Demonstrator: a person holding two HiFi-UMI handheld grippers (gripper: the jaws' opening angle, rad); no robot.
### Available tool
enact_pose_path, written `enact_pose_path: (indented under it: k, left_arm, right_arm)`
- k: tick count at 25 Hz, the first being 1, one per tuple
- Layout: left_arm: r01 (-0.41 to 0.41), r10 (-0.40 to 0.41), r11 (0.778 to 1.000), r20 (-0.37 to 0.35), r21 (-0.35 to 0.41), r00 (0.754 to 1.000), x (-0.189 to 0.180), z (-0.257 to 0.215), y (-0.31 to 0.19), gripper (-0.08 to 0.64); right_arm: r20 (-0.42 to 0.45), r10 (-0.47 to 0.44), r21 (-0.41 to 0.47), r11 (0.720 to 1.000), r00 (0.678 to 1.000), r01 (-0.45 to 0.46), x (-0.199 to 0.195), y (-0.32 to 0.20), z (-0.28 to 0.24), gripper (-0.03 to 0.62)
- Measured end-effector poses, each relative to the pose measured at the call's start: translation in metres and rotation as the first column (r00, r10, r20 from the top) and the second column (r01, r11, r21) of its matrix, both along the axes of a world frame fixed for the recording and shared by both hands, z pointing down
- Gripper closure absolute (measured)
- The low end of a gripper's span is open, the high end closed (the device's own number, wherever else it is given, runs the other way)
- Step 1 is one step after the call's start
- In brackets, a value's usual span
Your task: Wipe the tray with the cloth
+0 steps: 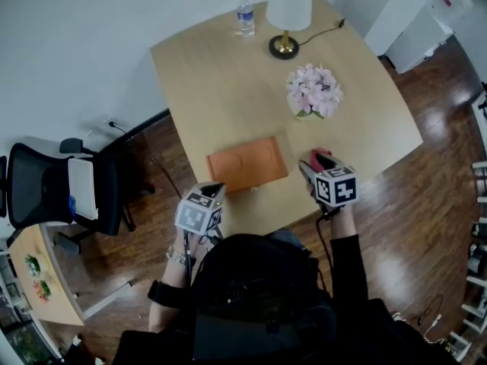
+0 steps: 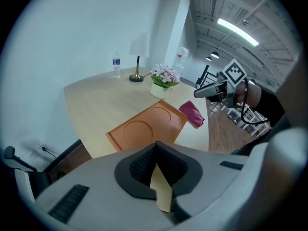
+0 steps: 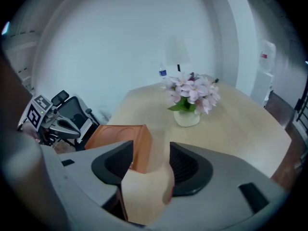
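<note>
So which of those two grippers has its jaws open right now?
The right gripper: its jaws stand wide apart, gripping nothing. On the left gripper the jaws meet at their tips.

text: none readable | water bottle label (image 1: pixel 245 15) — too small to read

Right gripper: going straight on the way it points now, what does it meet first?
Probably the bare table just beside the tray: that strip of wood shows inside the open right gripper. Depth is uncertain.
</note>
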State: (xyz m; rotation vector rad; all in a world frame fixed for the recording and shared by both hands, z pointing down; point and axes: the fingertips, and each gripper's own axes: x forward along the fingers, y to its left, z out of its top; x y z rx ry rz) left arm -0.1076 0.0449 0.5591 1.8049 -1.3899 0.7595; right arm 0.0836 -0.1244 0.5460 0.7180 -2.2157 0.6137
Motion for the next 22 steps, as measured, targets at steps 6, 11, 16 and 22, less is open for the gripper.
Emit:
enact_pose_path:
  k: [6,11,16,22]
  left_arm:
    - [0.004,-0.004,1.0,-0.011,0.02,1.0,-0.01,-0.004,0.016,0.557]
    - [-0.027,0.027,0.999,-0.029,0.018,0.999,-0.008,0.003,0.029,0.557]
    - [-0.041,0.043,0.998,-0.05,0.044,0.998,-0.006,0.003,0.039,0.558]
    - [-0.054,0.057,0.997,-0.053,0.057,0.997,-0.006,0.002,0.048,0.558]
  right_arm:
    - [0.036,-0.016,0.0,1.0,0.999,0.016,-0.038,0.05,-0.009,0.353]
    - [0.056,-0.145,-0.097,0.984,0.988,0.15,-0.075,0.111,0.012,0.451]
    - [0.054,-0.248,-0.09,0.964,0.967,0.252,-0.094,0.141,0.016,0.58]
    - [0.07,-0.279,-0.073,0.956,0.958,0.283,-0.088,0.15,0.015,0.592]
